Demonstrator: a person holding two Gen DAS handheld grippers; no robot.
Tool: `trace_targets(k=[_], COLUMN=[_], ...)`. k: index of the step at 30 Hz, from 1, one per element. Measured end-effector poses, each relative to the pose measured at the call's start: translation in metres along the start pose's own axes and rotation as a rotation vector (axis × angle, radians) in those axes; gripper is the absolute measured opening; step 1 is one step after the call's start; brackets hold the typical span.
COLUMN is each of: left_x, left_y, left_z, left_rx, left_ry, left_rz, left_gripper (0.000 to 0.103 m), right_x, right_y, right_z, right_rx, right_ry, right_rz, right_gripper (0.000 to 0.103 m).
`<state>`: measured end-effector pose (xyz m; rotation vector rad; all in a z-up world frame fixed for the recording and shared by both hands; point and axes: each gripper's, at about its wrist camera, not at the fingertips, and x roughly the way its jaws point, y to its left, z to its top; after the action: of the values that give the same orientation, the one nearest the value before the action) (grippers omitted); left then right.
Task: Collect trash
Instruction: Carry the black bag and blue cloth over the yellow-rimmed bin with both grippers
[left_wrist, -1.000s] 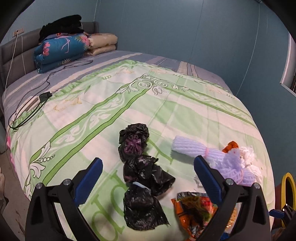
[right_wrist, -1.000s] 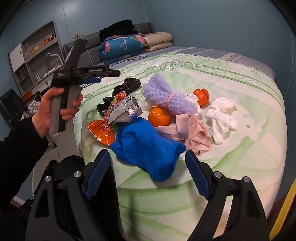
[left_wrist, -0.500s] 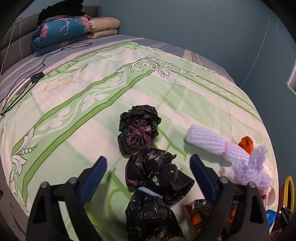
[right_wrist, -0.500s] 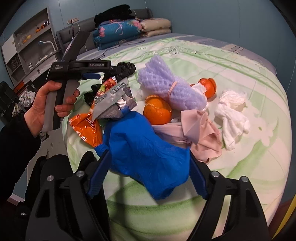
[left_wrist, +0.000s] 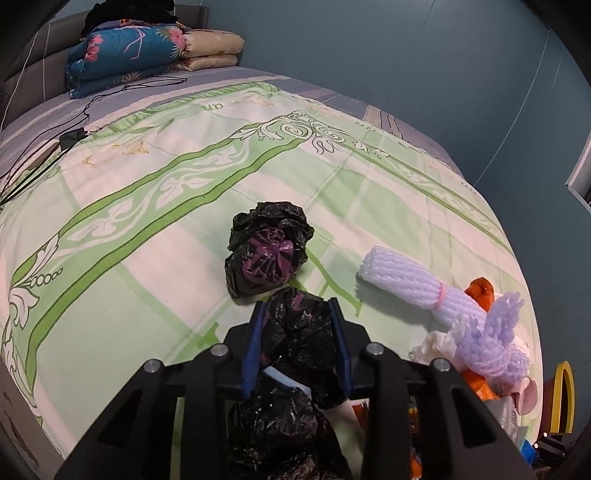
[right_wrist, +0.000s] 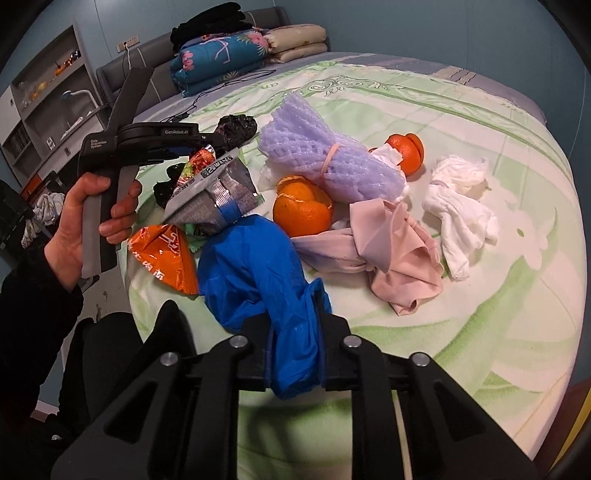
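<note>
1. Plainly, the step in hand is the grasp itself: both tools have bitten onto a piece of rubbish on the green-and-white patterned bed (left_wrist: 155, 206), and nothing appears lifted clear yet.
2. The left gripper (left_wrist: 297, 345) has its blue pads pressed against either side of a crumpled black plastic bag (left_wrist: 299, 339), so it is clamped on that bag. A second black bag with a purple patch (left_wrist: 267, 254) lies just beyond it on the bed, touching or nearly touching the held one.
3. The right gripper (right_wrist: 295, 332) is clamped on the near tail of a crumpled blue plastic bag (right_wrist: 251, 266), which drapes over the bed's near edge.
4. Taking the blue plastic bag as landmark: an orange snack wrapper (right_wrist: 166, 254) lies just to its left, a silver foil packet (right_wrist: 214, 199) sits just behind it, and a peeled orange (right_wrist: 303, 210) rests behind and to its right. A knotted pink cloth (right_wrist: 391, 254) is beside it on the right, with a wad of white tissue (right_wrist: 458, 206) farther right. A lilac foam net sleeve (right_wrist: 332, 162) lies well behind the bag.
5. No bin shows clearly in either view, so where the load should go cannot be told.
6. My judgement is that the next move calls for raising both bags straight off the bed, keeping the grip firm since thin film slips, and watching that the blue bag does not drag the wrapper or packet along.
</note>
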<state>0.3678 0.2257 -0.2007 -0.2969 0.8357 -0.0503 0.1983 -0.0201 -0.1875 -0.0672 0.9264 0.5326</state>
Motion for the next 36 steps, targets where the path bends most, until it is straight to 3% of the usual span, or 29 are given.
trace_targets(k=[17,27,36], left_x=[-0.099,-0.150,-0.161], left_y=[-0.014,-0.063,-0.128], left_z=[-0.013,-0.025,-0.037], left_rx=[-0.027,0.020,0.110], left_ry=[-0.157,-0.214,-0.205], left_rz=[-0.075,-0.155,-0.229], left_gripper=[0.030,0.030,0.030], right_x=[-0.092,-0.150,-0.197], right_y=[0.005,-0.018,-0.051], right_z=[-0.005,-0.021,-0.040], right_rx=[0.014,0.096,0.175], right_ry=[-0.176,-0.245,-0.302], right_rz=[0.022,0.033,-0.031], right_gripper=[0.012,0.012,0.012])
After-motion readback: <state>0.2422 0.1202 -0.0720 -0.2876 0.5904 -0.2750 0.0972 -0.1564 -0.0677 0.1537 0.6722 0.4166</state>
